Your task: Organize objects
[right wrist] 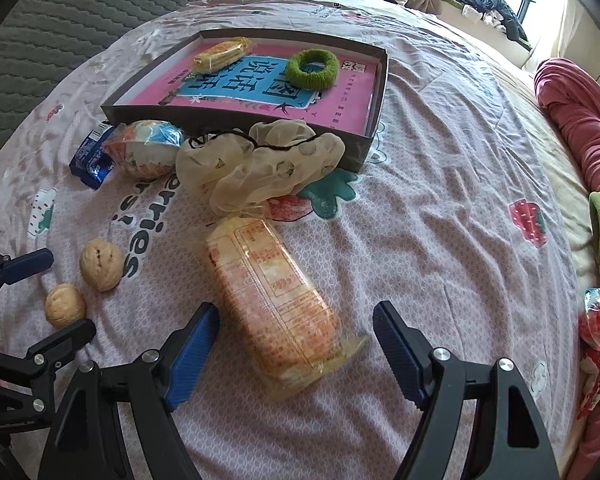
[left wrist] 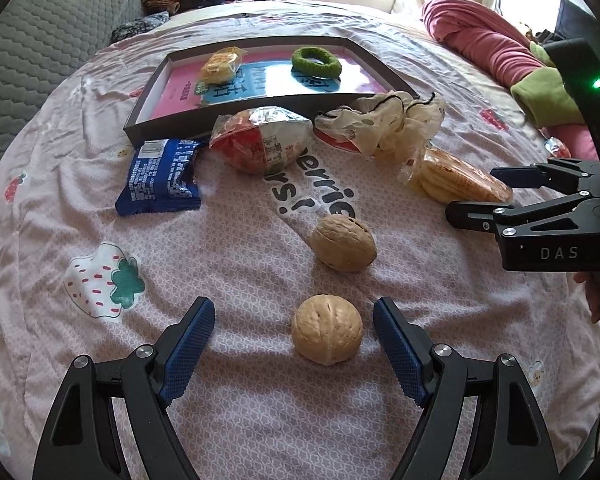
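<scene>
My left gripper (left wrist: pixel 293 307) is open just above the pink bedsheet, and a walnut (left wrist: pixel 326 330) lies between its blue fingers, nearer the right one, untouched. A second walnut (left wrist: pixel 343 243) sits just beyond it. My right gripper (right wrist: pixel 296 309) is open astride a long clear packet of crackers (right wrist: pixel 268 300), its pads not pressing on it. A dark shallow box (left wrist: pixel 172 128) further back holds a yellow snack packet (left wrist: pixel 220 66) and a green hair ring (left wrist: pixel 316 62). From the right wrist view, the left gripper (right wrist: pixel 73 292) flanks the nearer walnut (right wrist: pixel 65 305).
In front of the box lie a blue snack pack (left wrist: pixel 162 176), a red and white packet (left wrist: pixel 260 140) and a cream sheer hair tie (right wrist: pixel 260 160). A rolled pink blanket (right wrist: pixel 580 120) bounds the right side, a grey quilted cushion (left wrist: pixel 52 40) the left. Clothes are piled at the back.
</scene>
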### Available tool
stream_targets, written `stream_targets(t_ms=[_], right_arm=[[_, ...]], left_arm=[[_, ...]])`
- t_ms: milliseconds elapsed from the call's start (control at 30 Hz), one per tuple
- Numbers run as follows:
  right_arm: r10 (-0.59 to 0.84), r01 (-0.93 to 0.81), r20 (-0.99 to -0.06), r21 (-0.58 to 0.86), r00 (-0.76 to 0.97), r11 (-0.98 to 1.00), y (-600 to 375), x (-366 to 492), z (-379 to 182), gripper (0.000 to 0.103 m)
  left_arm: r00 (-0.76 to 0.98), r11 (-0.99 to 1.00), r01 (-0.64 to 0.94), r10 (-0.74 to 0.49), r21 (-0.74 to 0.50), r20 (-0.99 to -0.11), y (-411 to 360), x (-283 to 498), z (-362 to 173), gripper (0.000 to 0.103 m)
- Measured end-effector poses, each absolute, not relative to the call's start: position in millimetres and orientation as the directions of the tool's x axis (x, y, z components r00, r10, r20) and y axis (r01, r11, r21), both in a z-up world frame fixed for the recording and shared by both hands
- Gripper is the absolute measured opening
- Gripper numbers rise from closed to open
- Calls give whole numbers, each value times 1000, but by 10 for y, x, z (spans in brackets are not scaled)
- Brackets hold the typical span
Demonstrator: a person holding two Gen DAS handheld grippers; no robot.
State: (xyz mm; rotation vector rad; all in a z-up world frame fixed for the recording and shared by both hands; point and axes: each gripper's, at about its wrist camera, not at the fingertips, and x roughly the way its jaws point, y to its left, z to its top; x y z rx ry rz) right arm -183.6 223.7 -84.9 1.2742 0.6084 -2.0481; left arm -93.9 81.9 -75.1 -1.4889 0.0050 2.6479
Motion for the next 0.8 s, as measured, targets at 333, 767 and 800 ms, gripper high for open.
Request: stream_targets(t_ms=[333, 767, 800], right_arm=[[-320, 722, -901, 11, -292, -692, 2186, -1913, -898, 72], [-346, 742, -897, 30, -276, -669, 2178, -1855, -860, 46], [-349, 741, -896, 34, -275, -670, 2183, -1849, -851, 46]], left_arm=[[-516, -992, -112, 114, -65, -849, 832, -934, -686, 60], [-499, -985, -141, 155, -96, -853, 890, -876, -698, 34], [-500, -985, -142, 157, -98, -852, 889, -881, -696, 34]])
